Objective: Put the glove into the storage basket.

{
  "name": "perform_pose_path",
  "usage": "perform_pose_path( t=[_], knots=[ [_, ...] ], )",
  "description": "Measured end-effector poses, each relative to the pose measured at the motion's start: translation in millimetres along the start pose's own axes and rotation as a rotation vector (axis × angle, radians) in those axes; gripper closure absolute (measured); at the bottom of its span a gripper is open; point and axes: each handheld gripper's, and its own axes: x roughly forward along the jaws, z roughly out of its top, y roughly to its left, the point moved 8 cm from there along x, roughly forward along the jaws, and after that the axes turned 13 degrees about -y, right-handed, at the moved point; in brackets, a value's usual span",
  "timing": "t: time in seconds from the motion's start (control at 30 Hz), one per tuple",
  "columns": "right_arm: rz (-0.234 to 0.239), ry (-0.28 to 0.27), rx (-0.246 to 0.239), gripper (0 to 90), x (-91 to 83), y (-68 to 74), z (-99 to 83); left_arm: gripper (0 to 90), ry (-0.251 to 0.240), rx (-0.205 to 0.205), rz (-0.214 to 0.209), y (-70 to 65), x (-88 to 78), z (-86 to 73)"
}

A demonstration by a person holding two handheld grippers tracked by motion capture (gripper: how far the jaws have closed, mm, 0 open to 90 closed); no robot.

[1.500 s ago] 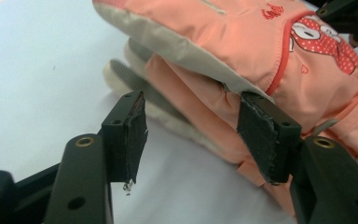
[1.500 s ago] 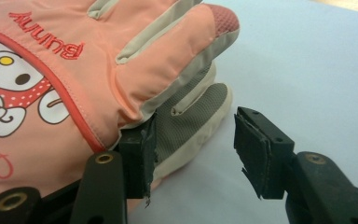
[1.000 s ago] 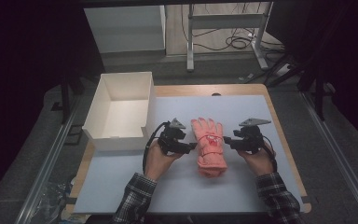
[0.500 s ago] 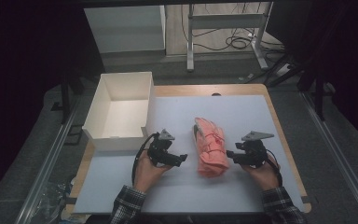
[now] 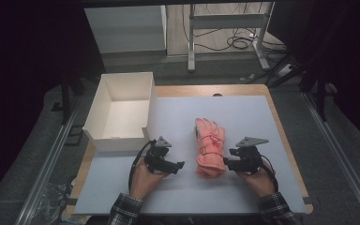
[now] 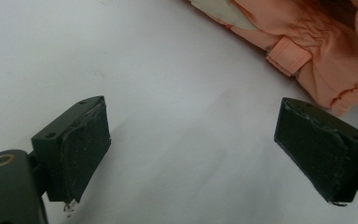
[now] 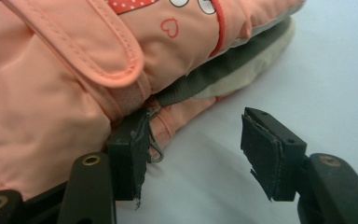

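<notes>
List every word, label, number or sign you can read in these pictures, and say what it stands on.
No readable words, brands or numbers anywhere.
Small red outlined heart sign: printed on the padded salmon-pink fabric glove.
White dots on a red patch at that glove's top edge: a pattern, not text.
Plain white open cardboard box: no marking.

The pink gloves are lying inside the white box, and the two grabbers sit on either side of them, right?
Not quite. The pink gloves lie on the table mat, beside the white box, not inside it; the high view shows this. The left gripper and right gripper do sit on either side.
</notes>
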Motion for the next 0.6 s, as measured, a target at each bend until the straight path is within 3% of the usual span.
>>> perform_pose_path(
  t=[0.6],
  knots=[
    [-0.013,0.022,0.0,42.2,-12.8,-0.4,-17.5,10.3,0.001,-0.004,0.009,4.3,-5.1,-6.8]
  ],
)
